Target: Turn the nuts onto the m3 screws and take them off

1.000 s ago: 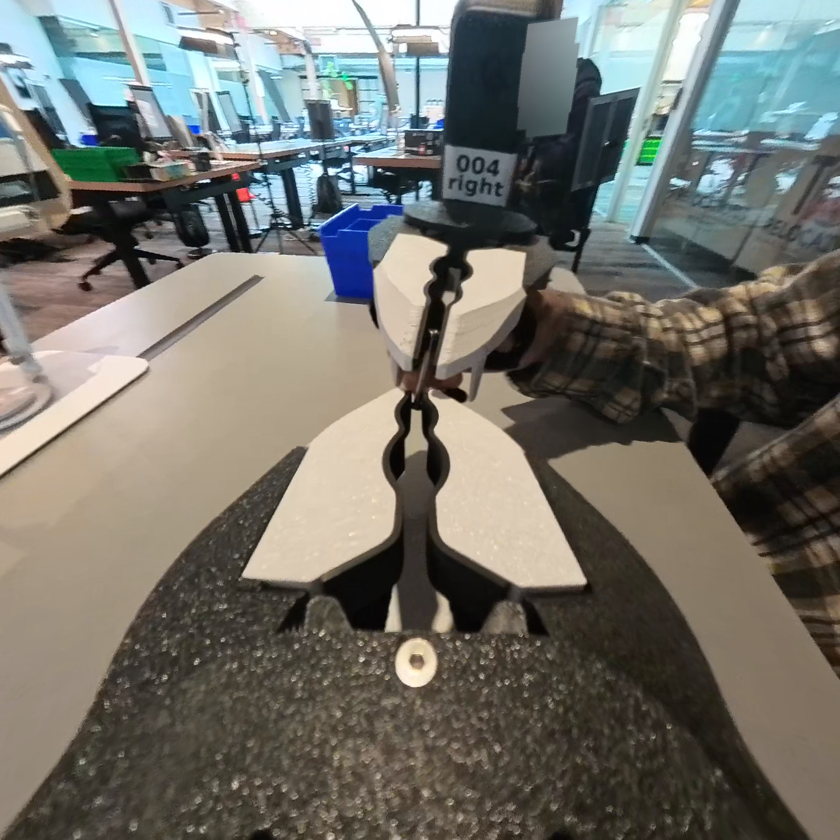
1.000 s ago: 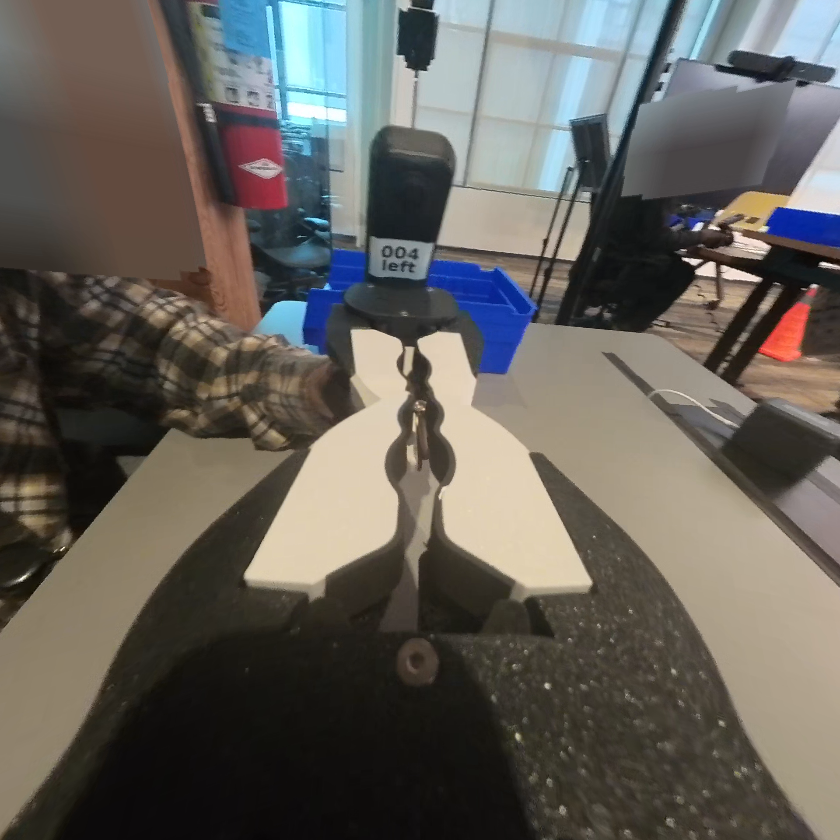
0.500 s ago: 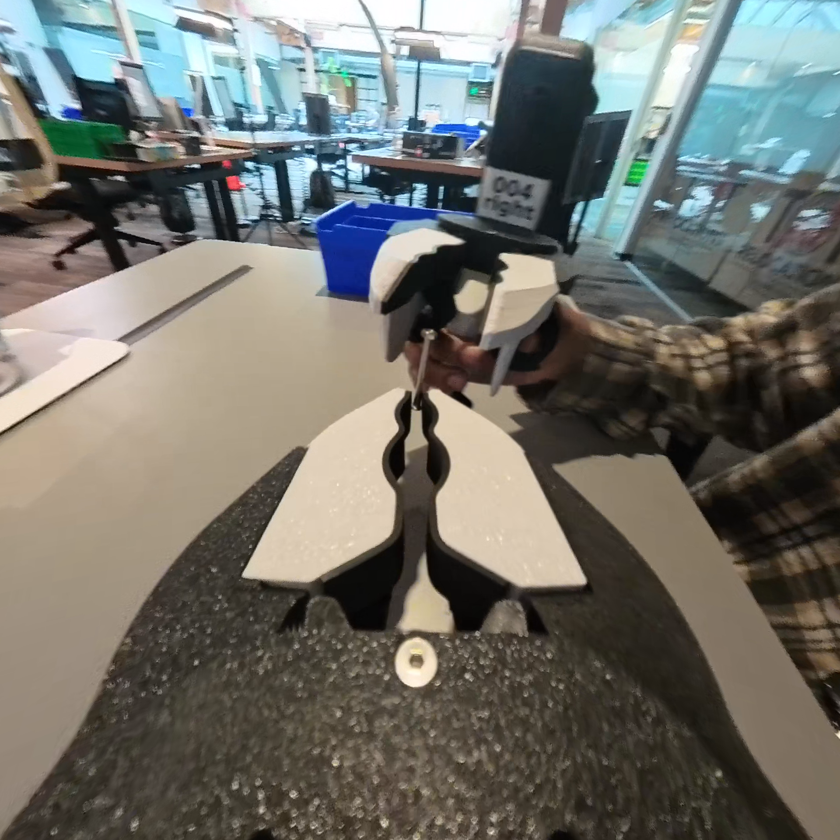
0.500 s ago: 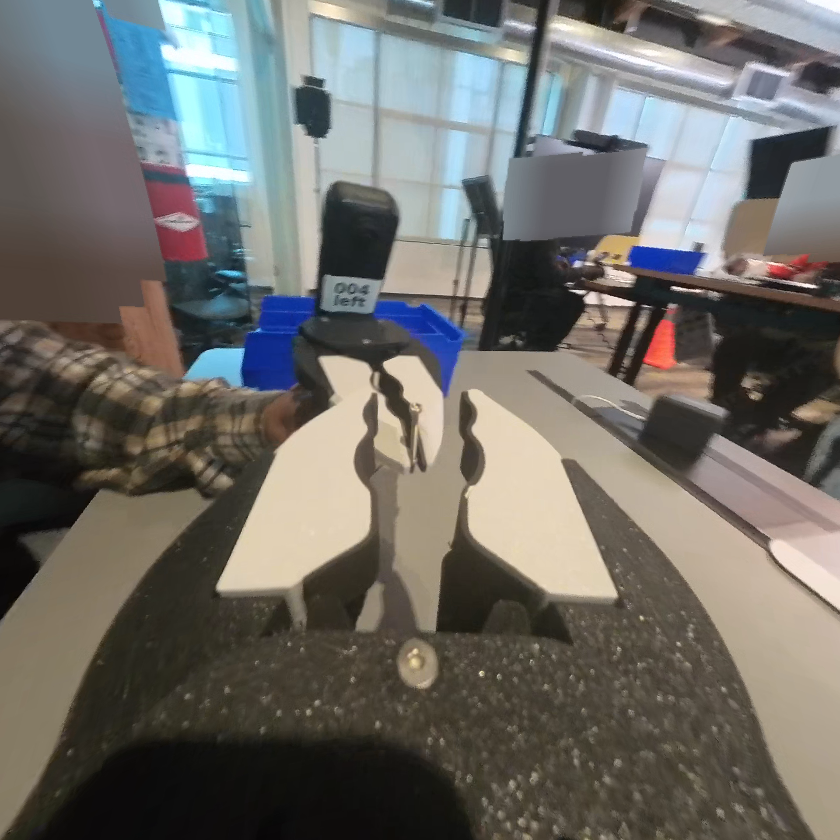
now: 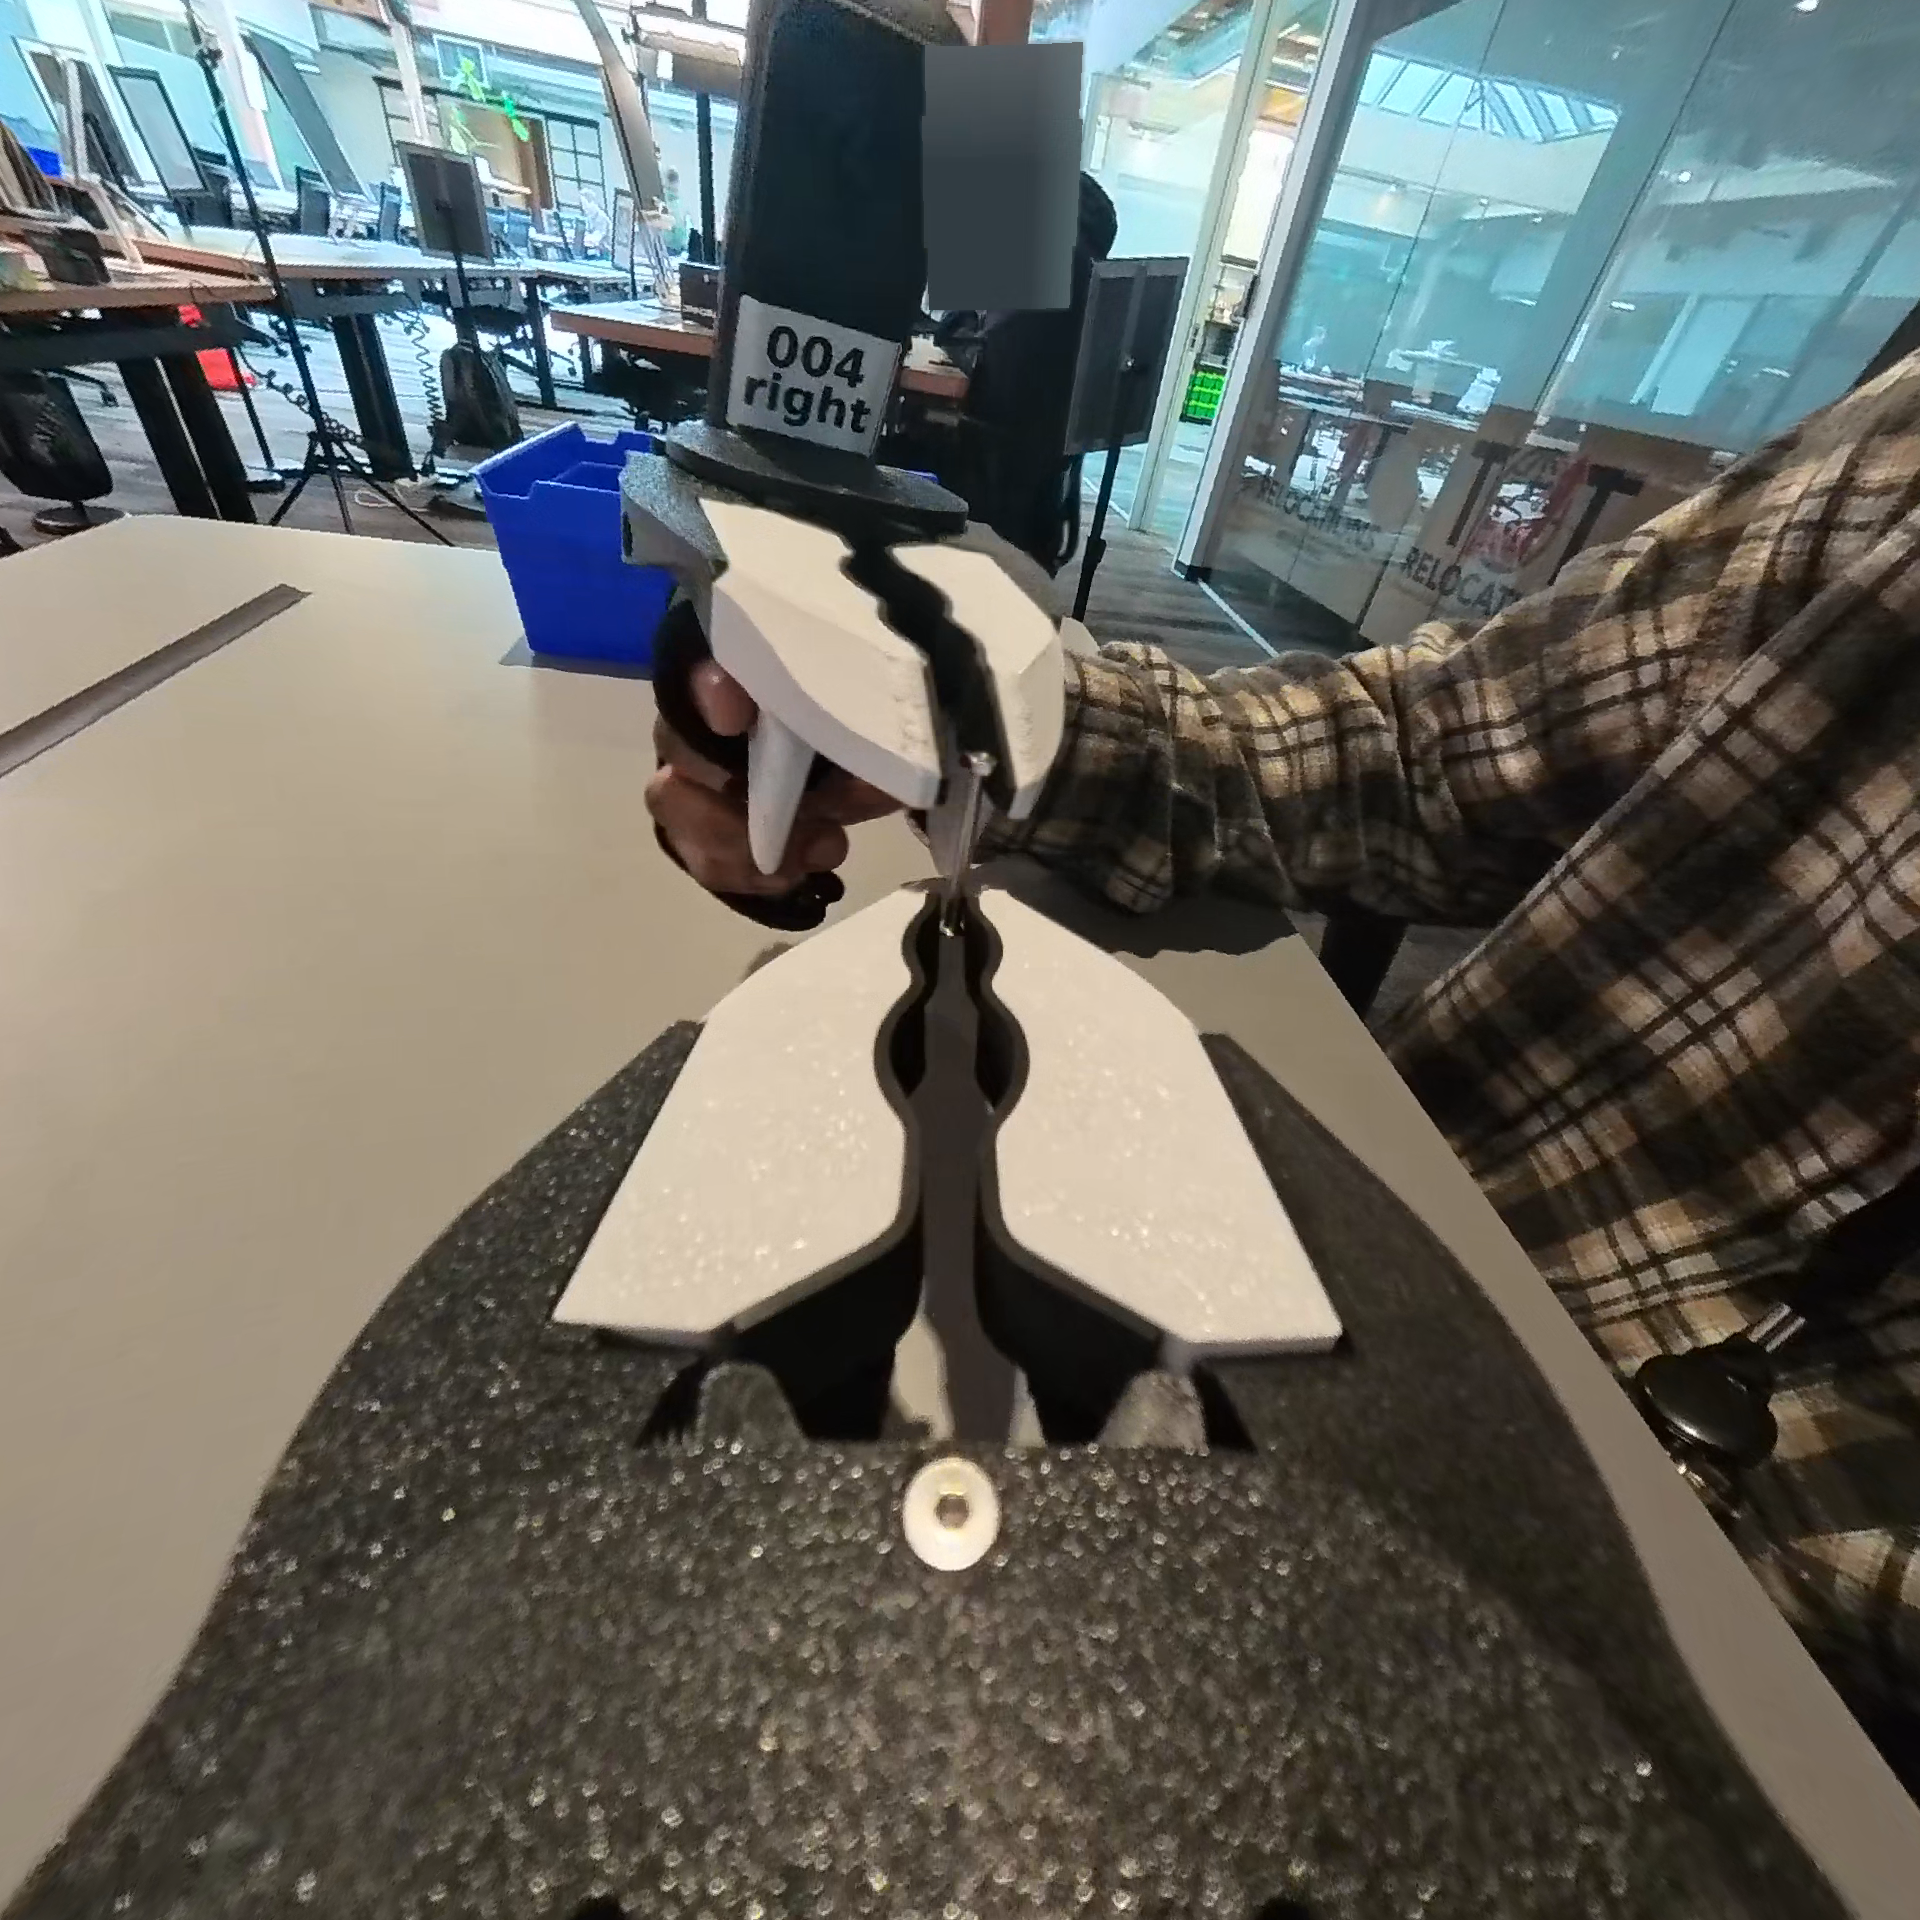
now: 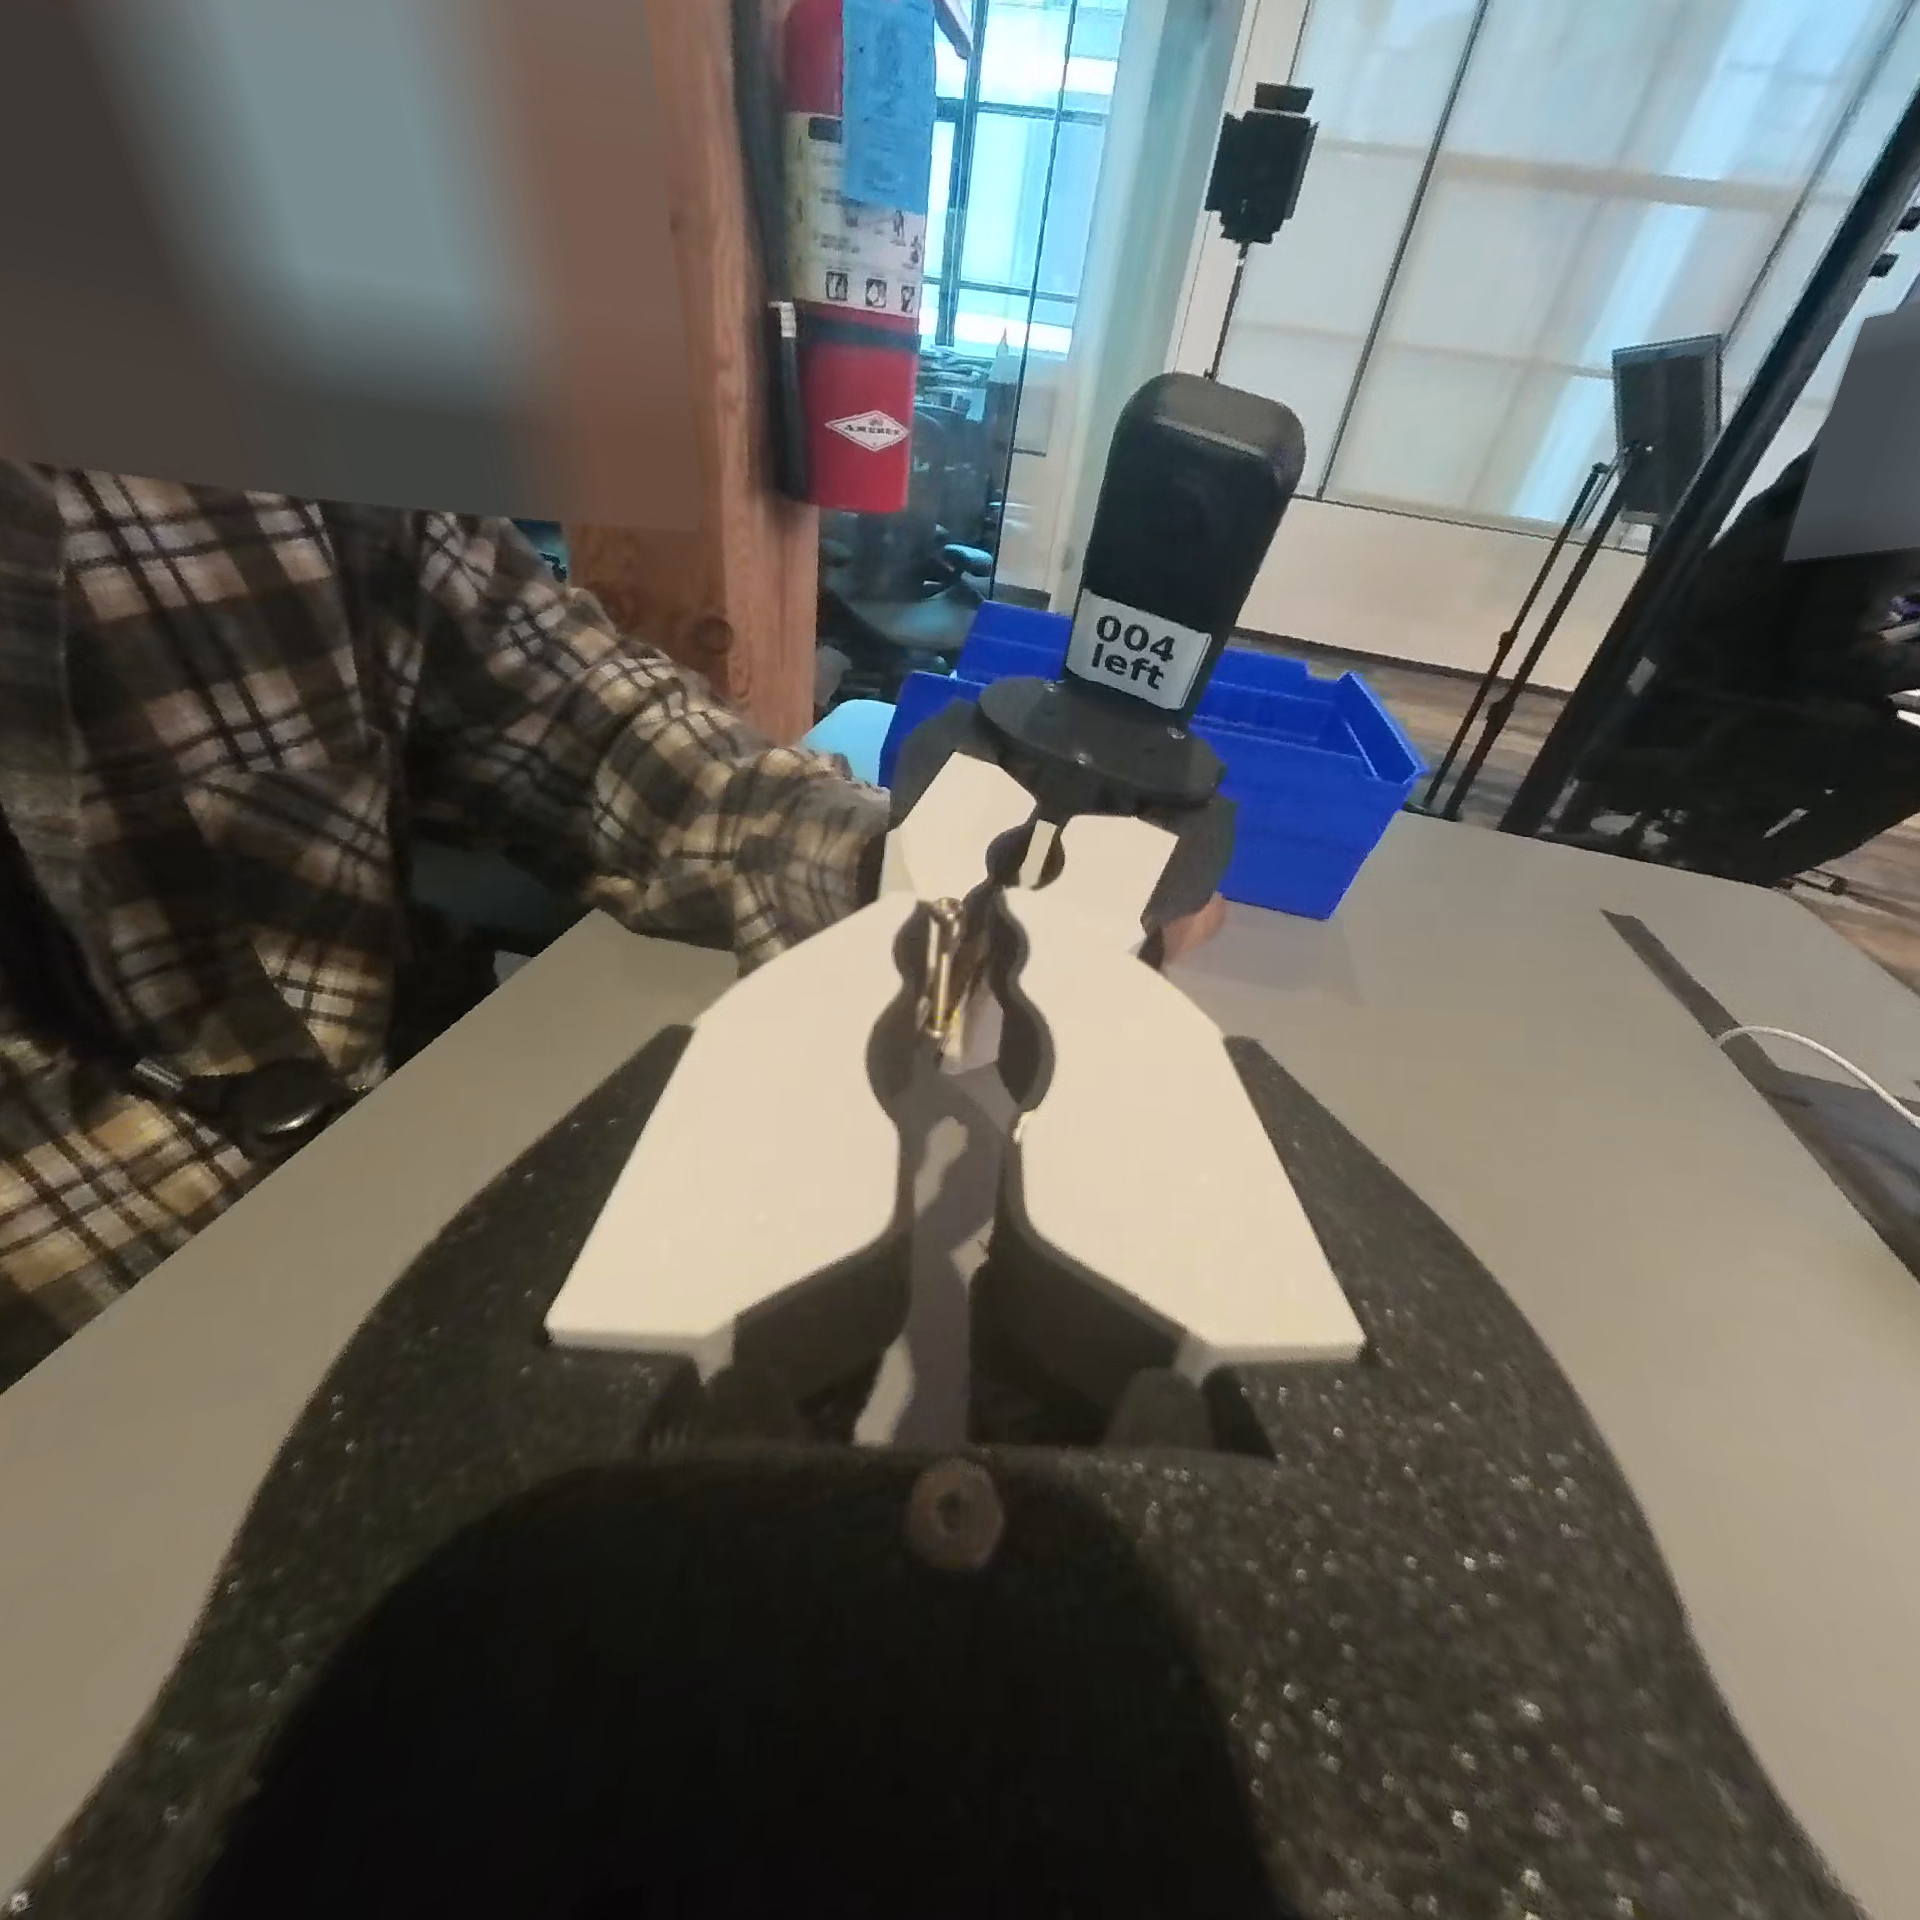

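Observation:
A thin silver M3 screw (image 5: 961, 831) stands between the two grippers above the grey table (image 5: 312, 831). My left gripper (image 5: 951, 920) is shut on its lower end, where a tiny nut (image 5: 940, 885) sits, too small to make out well. My right gripper (image 5: 971, 774) faces it from above, rolled sideways, and is shut on the screw's head. In the right wrist view the screw (image 6: 940, 987) lies between my right gripper's (image 6: 956, 925) closed fingers, with the left gripper (image 6: 1013, 883) tip to tip beyond it.
A blue bin (image 5: 561, 561) stands at the table's far edge and also shows in the right wrist view (image 6: 1309, 790). The person's plaid sleeve (image 5: 1455, 779) reaches in from the right. A white cable (image 6: 1787, 1049) lies by a slot in the table. My left and right fingertips are right by each other.
My right gripper let go of the screw and drew back open, then came back rolled to a new angle and shut on the screw's head. My left gripper stayed shut.

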